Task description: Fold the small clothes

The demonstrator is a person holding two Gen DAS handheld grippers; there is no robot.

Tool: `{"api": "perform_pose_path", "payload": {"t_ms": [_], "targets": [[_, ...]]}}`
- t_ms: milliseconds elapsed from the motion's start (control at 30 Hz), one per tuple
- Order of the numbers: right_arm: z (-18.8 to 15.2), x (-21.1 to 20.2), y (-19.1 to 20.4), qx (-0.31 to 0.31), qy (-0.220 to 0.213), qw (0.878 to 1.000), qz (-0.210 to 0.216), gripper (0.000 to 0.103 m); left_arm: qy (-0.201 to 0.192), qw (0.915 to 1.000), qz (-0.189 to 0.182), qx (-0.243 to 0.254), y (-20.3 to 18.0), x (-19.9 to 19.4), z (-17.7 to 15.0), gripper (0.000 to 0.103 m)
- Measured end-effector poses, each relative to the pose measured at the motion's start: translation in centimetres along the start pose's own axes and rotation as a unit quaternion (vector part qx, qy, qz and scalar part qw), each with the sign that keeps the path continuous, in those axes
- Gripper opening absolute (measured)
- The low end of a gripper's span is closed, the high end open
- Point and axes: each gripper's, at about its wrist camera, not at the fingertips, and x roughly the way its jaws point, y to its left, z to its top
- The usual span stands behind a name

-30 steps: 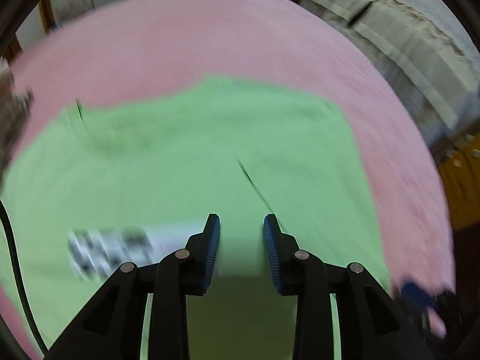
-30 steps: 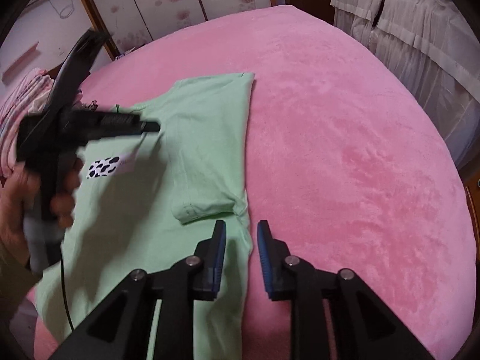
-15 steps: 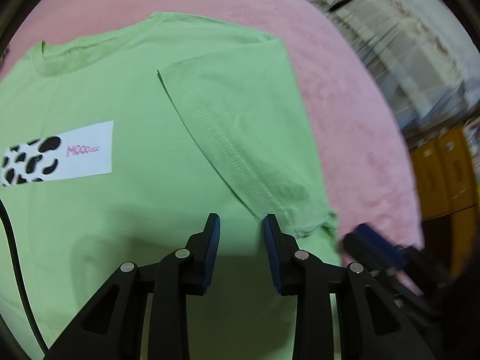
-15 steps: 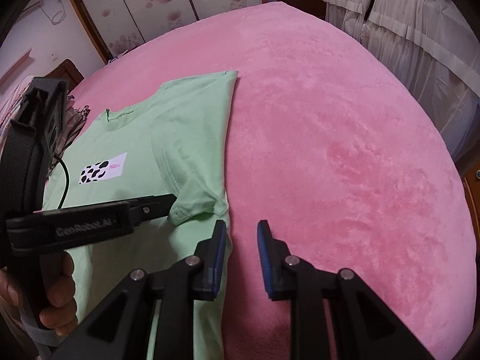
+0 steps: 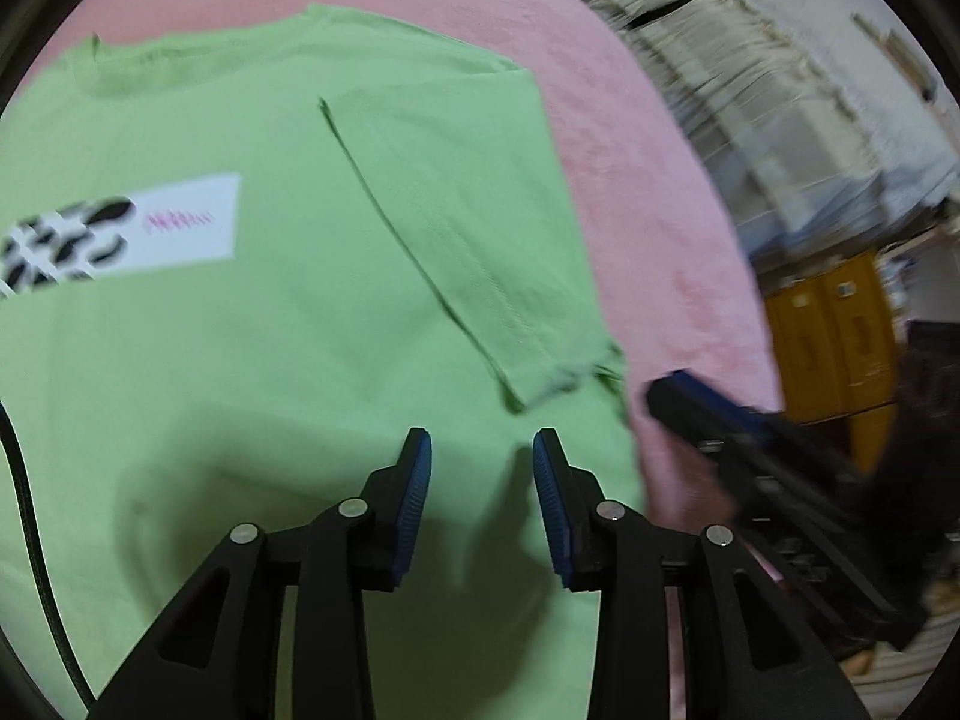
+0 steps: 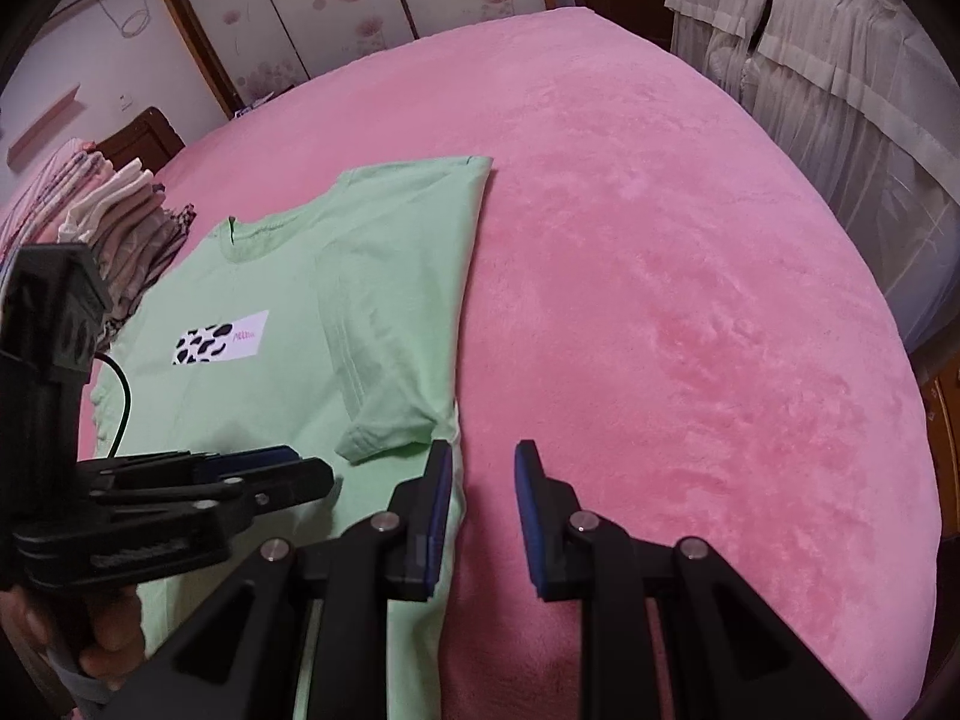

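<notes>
**Claws over shirt's right edge**

Left claw [image 5: 480, 450], jaws apart, empty, hovers above green T-shirt [image 6: 288, 300]. Right claw [image 6: 480, 462], also apart, straddles its right edge, nearer. Shirt lies lengthwise away on pink bed [image 6: 660, 300], sleeve [image 6: 384, 384] folded inward.

The green T-shirt [image 6: 288, 396] under the left tool [image 5: 480, 450] is smooth matt cloth with stitched hems; the pink bed cover [image 6: 660, 300] ahead of the right tool [image 6: 483, 462] looks plush and velvety. Both tools are matt black plastic with ribbed blue pads [image 5: 414, 498].
</notes>
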Motion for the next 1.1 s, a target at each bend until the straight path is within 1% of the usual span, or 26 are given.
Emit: {"api": "perform_pose_path", "payload": {"t_ms": [133,167,233,300,367,433,500,533,567,733,833,933,967,1100], "targets": [[-0.8,0.1,-0.2,0.003,0.001,1.0,0.002,0.021,0.007,0.9983,-0.054,-0.02,0.1,0.9,-0.4,0.033],[-0.9,0.0,-0.2,0.002,-0.001,1.0,0.003,0.021,0.005,0.9977,-0.063,-0.027,0.9,0.6,-0.4,0.033],[-1.1,-0.1,-0.1,-0.008,-0.007,1.0,0.002,0.021,0.001,0.9954,-0.083,-0.047,1.0,1.7,-0.8,0.033],[-1.2,-0.2,0.0,-0.017,-0.009,1.0,-0.002,0.021,-0.002,0.9908,-0.112,-0.075,1.4,2.6,-0.3,0.033],[-1.2,-0.1,0.0,-0.021,-0.009,1.0,-0.002,0.021,-0.008,0.9836,-0.147,-0.105,2.0,3.3,0.2,0.033],[-1.2,0.1,-0.1,-0.02,-0.008,1.0,0.0,0.021,-0.014,0.977,-0.17,-0.127,1.6,4.5,0.6,0.033],[-1.2,0.4,-0.1,-0.019,-0.006,1.0,0.003,0.021,-0.024,0.9718,-0.182,-0.148,1.8,4.9,0.8,0.028],[-1.2,0.5,0.0,-0.02,-0.006,1.0,0.003,0.021,-0.029,0.971,-0.179,-0.156,1.7,5.0,0.6,0.022],[-1.2,0.5,0.1,-0.022,-0.006,1.0,0.003,0.021,-0.03,0.9712,-0.174,-0.16,1.6,5.1,0.5,0.019],[-1.2,1.0,0.6,-0.034,-0.005,0.999,0.001,0.021,-0.039,0.9755,-0.129,-0.174,1.8,4.4,-0.3,0.014],[-1.2,1.1,0.7,-0.035,-0.003,0.999,-0.002,0.021,-0.034,0.9792,-0.096,-0.175,1.5,4.5,0.0,0.013],[-1.1,0.9,0.7,-0.034,-0.003,0.999,-0.002,0.021,-0.03,0.9822,-0.078,-0.168,1.2,4.5,0.2,0.012],[-1.0,0.9,0.7,-0.032,-0.002,0.999,0.001,0.021,-0.026,0.9844,-0.069,-0.16,1.0,4.6,0.3,0.012],[0.6,0.3,0.5,-0.019,0.002,1.0,0.01,0.022,-0.016,0.9891,-0.054,-0.136,0.4,3.7,0.7,0.015]]}}
